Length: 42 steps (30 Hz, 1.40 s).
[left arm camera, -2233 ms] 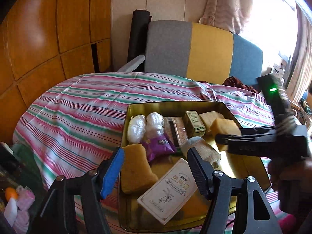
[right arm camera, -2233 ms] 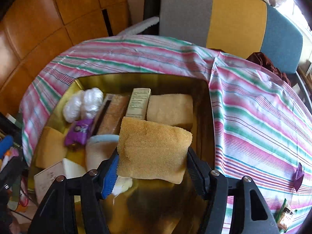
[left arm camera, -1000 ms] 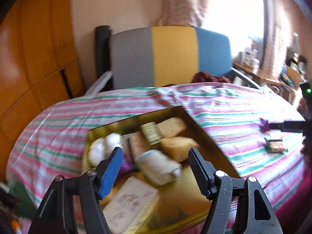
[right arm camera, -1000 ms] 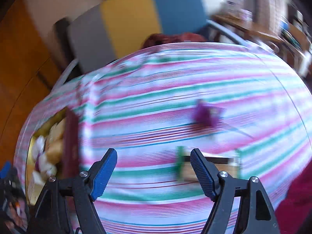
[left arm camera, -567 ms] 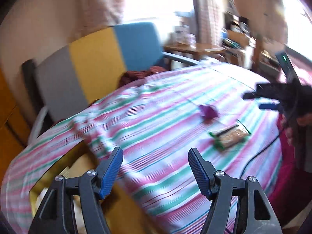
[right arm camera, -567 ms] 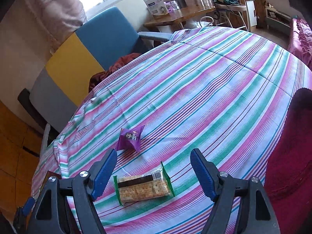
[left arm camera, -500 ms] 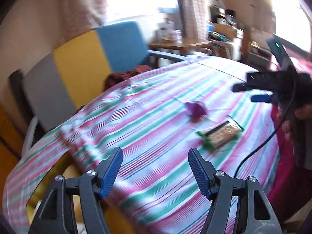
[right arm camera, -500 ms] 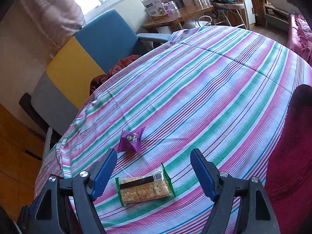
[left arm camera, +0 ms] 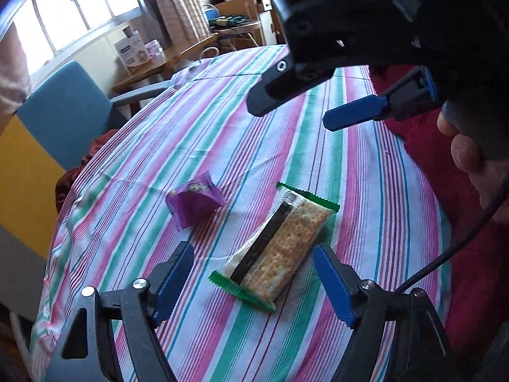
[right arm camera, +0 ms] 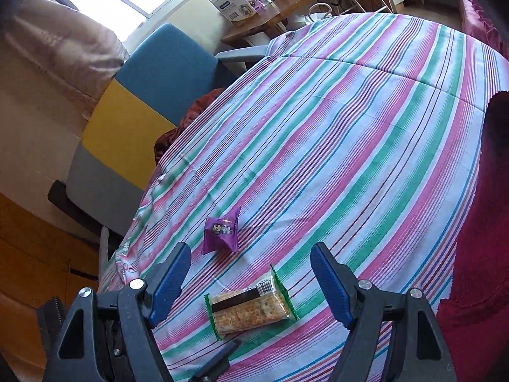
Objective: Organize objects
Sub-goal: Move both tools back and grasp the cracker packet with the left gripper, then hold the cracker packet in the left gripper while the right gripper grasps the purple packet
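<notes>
A clear cracker packet point(left arm camera: 280, 245) with green ends lies flat on the striped tablecloth point(left arm camera: 222, 127). A small purple packet point(left arm camera: 195, 202) sits just beyond it to the left. My left gripper point(left arm camera: 251, 264) hovers close over the near end of the cracker packet. Its jaws are opening, with the packet between the blue pads and untouched. My right gripper point(left arm camera: 302, 111) hangs higher at the upper right, open and empty. In the right wrist view the right gripper point(right arm camera: 249, 254) looks down on the cracker packet point(right arm camera: 251, 305) and the purple packet point(right arm camera: 222, 232).
A blue, yellow and grey chair point(right arm camera: 165, 73) stands behind the table, with dark red cloth on its seat. A red blanket point(left arm camera: 445, 175) lies along the table's right edge. A person's hand point(left arm camera: 470, 159) holds the right gripper, and a black cable point(left arm camera: 461, 242) hangs below it.
The left gripper swung away from the gold tin and came down close over the cracker packet, its jaws wider. The right gripper let go of the yellow block and now rolled slightly.
</notes>
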Motion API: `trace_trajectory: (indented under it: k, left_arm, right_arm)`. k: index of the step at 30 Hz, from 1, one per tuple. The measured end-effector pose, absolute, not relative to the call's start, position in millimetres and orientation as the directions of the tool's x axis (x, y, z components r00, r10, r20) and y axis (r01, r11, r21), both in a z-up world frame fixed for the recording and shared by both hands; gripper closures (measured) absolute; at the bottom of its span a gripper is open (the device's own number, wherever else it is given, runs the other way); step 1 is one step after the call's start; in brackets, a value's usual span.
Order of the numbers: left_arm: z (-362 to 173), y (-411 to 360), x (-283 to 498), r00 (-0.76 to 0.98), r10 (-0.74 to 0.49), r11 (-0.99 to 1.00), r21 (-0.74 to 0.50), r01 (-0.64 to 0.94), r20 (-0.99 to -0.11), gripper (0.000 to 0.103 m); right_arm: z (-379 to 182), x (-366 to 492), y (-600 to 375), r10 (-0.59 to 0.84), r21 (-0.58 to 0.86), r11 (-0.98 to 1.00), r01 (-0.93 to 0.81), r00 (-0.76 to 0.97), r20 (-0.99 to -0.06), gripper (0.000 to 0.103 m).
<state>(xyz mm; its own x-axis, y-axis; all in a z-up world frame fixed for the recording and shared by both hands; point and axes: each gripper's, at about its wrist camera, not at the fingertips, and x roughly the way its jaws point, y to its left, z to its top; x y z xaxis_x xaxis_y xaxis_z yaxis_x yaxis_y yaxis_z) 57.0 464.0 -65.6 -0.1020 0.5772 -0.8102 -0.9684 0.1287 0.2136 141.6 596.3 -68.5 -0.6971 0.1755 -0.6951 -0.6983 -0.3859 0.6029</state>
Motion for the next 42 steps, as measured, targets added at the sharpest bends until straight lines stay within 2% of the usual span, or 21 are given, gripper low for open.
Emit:
trace_trajectory:
  k: [8, 9, 10, 11, 17, 21, 28, 33, 36, 42]
  left_arm:
    - [-89.2, 489.0, 51.4, -0.013, 0.524, 0.181, 0.127, -0.975, -0.852, 0.023]
    - [-93.2, 490.0, 49.1, -0.002, 0.511, 0.167, 0.101, -0.981, -0.860, 0.027]
    - [-96.1, 489.5, 46.7, 0.017, 0.498, 0.151, 0.068, -0.986, -0.867, 0.045]
    - [-98.0, 486.5, 44.0, 0.018, 0.498, 0.119, 0.048, -0.992, -0.867, 0.056]
    - [-96.2, 446.4, 24.7, -0.047, 0.519, -0.170, -0.049, -0.984, -0.854, 0.057]
    - [-94.3, 409.3, 19.2, -0.124, 0.499, -0.346, -0.066, -0.936, -0.858, 0.057]
    - [-93.1, 367.5, 14.6, -0.208, 0.490, -0.496, -0.075, -0.865, -0.847, 0.057]
    - [-95.3, 363.4, 15.7, -0.225, 0.505, -0.498, -0.068, -0.864, -0.833, 0.057]
    - [-98.3, 362.8, 16.6, -0.228, 0.516, -0.495, -0.071, -0.866, -0.826, 0.057]
    - [-101.8, 359.9, 10.9, -0.214, 0.539, -0.496, -0.102, -0.862, -0.814, 0.057]
  right_arm:
    - [-71.9, 145.5, 600.3, 0.163, 0.615, -0.362, -0.701, -0.697, -0.698, 0.024]
    - [-72.4, 145.4, 600.4, 0.174, 0.617, -0.350, -0.705, -0.696, -0.697, 0.024]
    - [-72.9, 145.0, 600.4, 0.171, 0.618, -0.349, -0.705, -0.696, -0.697, 0.024]
    - [-73.0, 144.6, 600.6, 0.168, 0.621, -0.349, -0.702, -0.699, -0.695, 0.024]
    - [-73.7, 139.5, 598.2, 0.153, 0.608, -0.369, -0.703, -0.691, -0.706, 0.024]
    - [-76.7, 126.9, 591.5, 0.107, 0.582, -0.416, -0.699, -0.673, -0.731, 0.024]
    - [-86.3, 95.1, 574.1, 0.014, 0.497, -0.519, -0.696, -0.588, -0.809, 0.024]
    - [-77.1, 50.8, 558.2, 0.077, 0.283, -0.711, -0.644, -0.472, -0.878, 0.024]
    - [-75.2, 18.1, 550.4, 0.152, 0.102, -0.835, -0.540, -0.406, -0.901, 0.024]
    - [-93.2, -27.0, 553.1, 0.240, -0.130, -0.937, -0.325, -0.325, -0.915, 0.024]
